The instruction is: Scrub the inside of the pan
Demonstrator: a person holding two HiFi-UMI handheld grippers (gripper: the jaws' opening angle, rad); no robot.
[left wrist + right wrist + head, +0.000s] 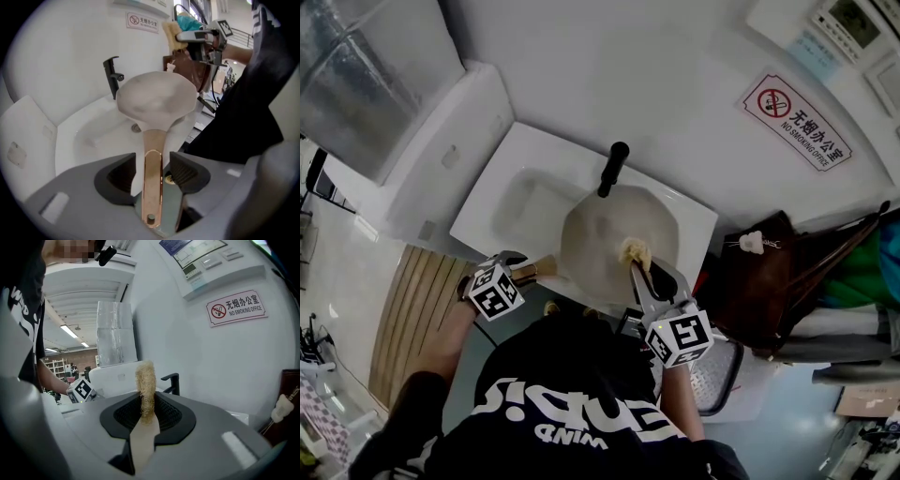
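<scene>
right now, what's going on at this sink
A person stands at a white sink with a gripper in each hand. A pan lies over the basin, in front of the black tap. The left gripper is open, its jaws on either side of the pan's copper-coloured handle without pressing on it. The right gripper is shut on a fibrous scrubber, held in the air above the pan.

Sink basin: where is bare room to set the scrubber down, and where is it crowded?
Free: the basin floor between its left wall and the pan, and the rim left of the faucet. Crowded: the right half, covered by the pan, with a brown bag beside it.
</scene>
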